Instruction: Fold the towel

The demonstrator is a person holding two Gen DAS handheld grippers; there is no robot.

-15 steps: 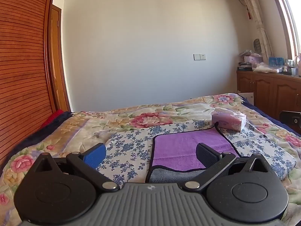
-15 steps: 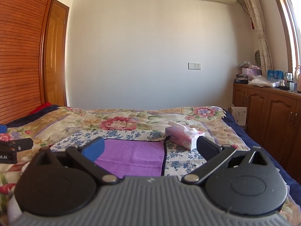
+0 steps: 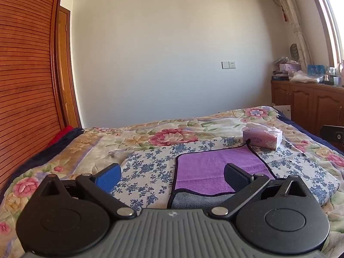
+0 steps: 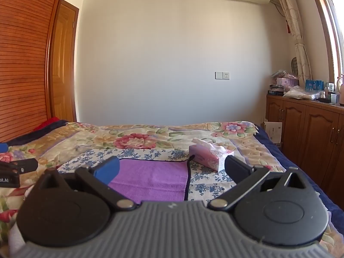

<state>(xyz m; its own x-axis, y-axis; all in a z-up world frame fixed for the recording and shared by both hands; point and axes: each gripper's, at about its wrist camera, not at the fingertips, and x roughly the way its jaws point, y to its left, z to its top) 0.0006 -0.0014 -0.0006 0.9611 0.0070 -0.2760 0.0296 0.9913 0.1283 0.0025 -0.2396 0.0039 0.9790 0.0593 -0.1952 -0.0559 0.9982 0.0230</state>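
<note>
A purple towel (image 3: pixel 206 167) with dark trim lies on a blue-flowered cloth (image 3: pixel 148 167) on the bed; its near edge shows a grey underside (image 3: pixel 193 201). My left gripper (image 3: pixel 172 177) is open and empty, held just short of the towel's near left part. In the right wrist view the towel (image 4: pixel 150 178) lies ahead, and my right gripper (image 4: pixel 171 171) is open and empty over its near right side. The left gripper's body (image 4: pixel 13 169) shows at that view's left edge.
A pink tissue box (image 3: pixel 262 137) stands at the towel's far right corner, also in the right wrist view (image 4: pixel 210 155). A floral quilt (image 3: pixel 172 133) covers the bed. A wooden wardrobe (image 3: pixel 25 86) is left, wooden cabinets (image 4: pixel 305 133) right.
Both grippers stay open. The views have shifted only slightly; the towel has not moved.
</note>
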